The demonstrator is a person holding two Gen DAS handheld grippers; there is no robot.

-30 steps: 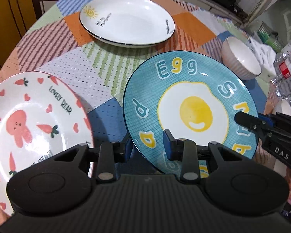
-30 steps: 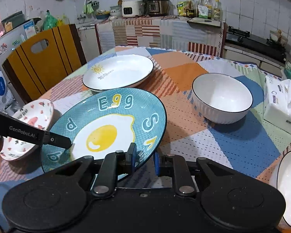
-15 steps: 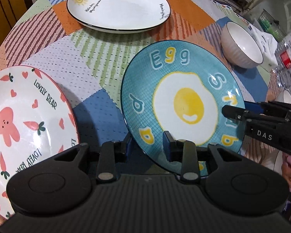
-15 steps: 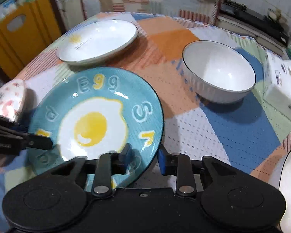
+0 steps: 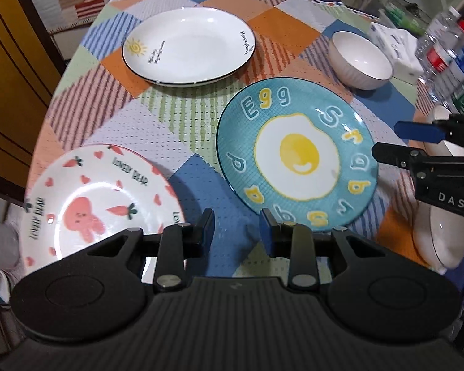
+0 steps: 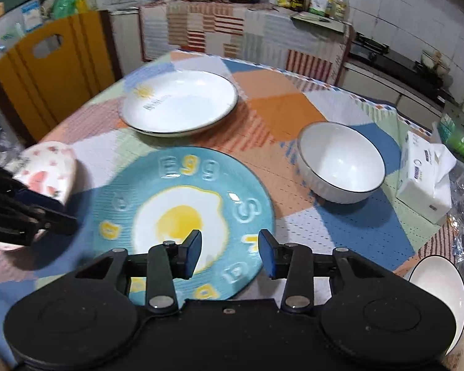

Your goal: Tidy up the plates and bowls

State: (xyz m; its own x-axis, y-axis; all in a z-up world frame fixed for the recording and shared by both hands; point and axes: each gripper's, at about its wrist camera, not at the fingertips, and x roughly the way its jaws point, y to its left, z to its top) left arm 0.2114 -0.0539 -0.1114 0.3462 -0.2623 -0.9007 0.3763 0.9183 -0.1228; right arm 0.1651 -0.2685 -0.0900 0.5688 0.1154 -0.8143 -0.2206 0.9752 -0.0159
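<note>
A second ago both grippers pinched the round blue ceramic egg plate (image 5: 297,160), but now it lies flat on the patchwork tablecloth (image 5: 157,117), the right gripper (image 6: 229,252) opening above it and the left gripper (image 5: 236,227) released, so 1 plate seems placed.

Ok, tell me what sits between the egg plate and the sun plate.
Nothing visible does. Only bare patchwork tablecloth lies between the egg plate and the sun plate. The white bowl stands off to the side, and the rabbit plate sits on the other side.
</note>
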